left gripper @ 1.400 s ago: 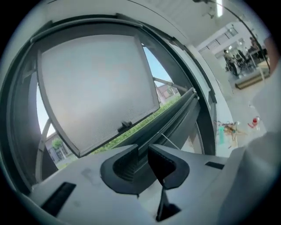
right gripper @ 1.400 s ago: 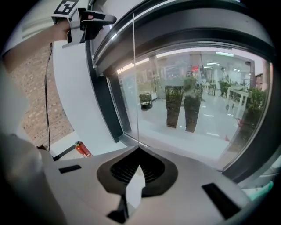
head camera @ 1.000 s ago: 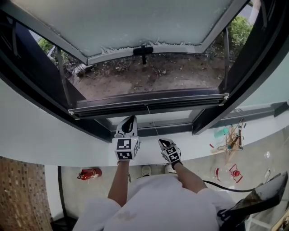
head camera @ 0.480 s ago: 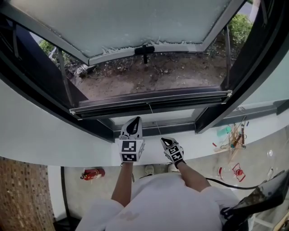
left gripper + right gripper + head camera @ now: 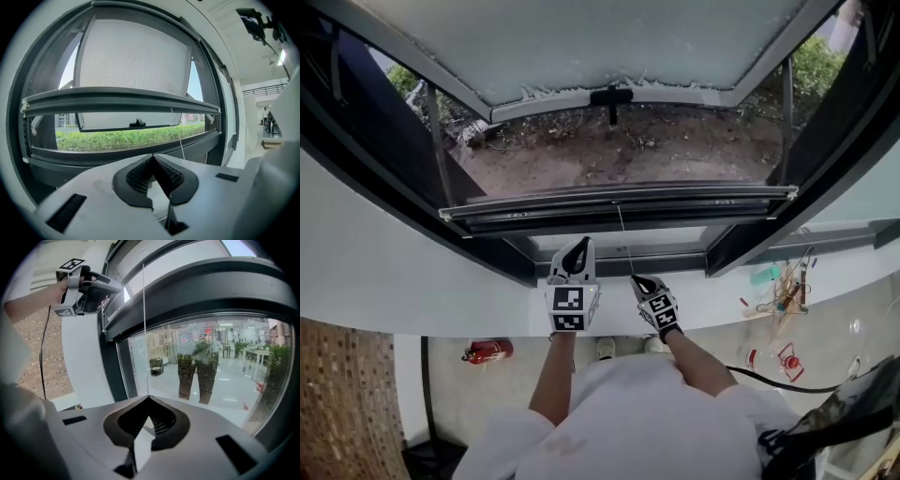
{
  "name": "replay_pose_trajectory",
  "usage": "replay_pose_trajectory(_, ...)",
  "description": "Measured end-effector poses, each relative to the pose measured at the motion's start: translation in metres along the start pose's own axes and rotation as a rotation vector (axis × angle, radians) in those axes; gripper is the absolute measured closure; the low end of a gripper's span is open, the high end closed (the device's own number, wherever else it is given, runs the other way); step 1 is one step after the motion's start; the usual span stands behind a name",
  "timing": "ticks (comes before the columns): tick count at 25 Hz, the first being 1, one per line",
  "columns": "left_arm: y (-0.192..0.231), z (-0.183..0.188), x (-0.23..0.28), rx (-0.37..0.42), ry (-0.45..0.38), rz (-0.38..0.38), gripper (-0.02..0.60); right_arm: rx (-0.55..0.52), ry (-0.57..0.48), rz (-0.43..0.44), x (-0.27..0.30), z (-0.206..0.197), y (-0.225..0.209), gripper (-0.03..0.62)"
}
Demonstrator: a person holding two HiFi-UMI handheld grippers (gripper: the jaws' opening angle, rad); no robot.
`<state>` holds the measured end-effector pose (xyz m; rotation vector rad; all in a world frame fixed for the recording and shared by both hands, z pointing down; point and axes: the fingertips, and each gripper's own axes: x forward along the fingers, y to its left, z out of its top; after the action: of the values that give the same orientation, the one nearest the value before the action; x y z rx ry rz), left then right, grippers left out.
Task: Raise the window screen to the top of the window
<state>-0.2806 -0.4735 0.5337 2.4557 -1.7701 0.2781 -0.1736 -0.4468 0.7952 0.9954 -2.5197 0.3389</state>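
The window screen's dark bottom bar [image 5: 619, 200] runs across the window opening, well below the top of the frame; in the left gripper view this bar [image 5: 117, 101] crosses the middle. A thin pull cord [image 5: 623, 239] hangs from the bar's centre down to my right gripper [image 5: 635, 279], which is shut on it. In the right gripper view the cord [image 5: 143, 324] runs straight up from the closed jaws of the right gripper [image 5: 148, 399]. My left gripper [image 5: 578, 246] is shut and empty, level with the sill and left of the cord. Its closed jaws [image 5: 153, 157] point at the window.
An outward-opening sash with a black handle [image 5: 612, 97] hangs above bare ground outside. The white sill [image 5: 441, 300] curves below the frame. A red fire extinguisher [image 5: 487, 352] lies on the floor at the left, and small clutter [image 5: 783, 291] at the right.
My right gripper has risen a little with the cord in it, and the screen bar sits slightly higher in the picture. The left gripper has stayed where it was.
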Motion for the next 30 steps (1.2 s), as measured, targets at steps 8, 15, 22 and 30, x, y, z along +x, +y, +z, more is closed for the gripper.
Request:
replay_pose_trajectory(8, -0.002, 0.003, 0.007, 0.004, -0.012, -0.006, 0.580, -0.022, -0.091, 0.004, 0.002, 0.044, -0.003, 0.592)
replay_pose_trajectory(15, -0.002, 0.004, 0.012, 0.001, -0.015, -0.014, 0.580, -0.053, -0.193, 0.007, -0.008, 0.085, 0.001, 0.592)
replay_pose_trajectory(22, -0.008, 0.003, 0.017, -0.009, -0.014, -0.037, 0.580, -0.018, -0.269, 0.022, -0.018, 0.112, 0.000, 0.592)
replay_pose_trajectory(30, -0.013, 0.003, 0.016, -0.010, -0.007, -0.051, 0.578, 0.037, -0.366, 0.045, -0.037, 0.140, 0.000, 0.592)
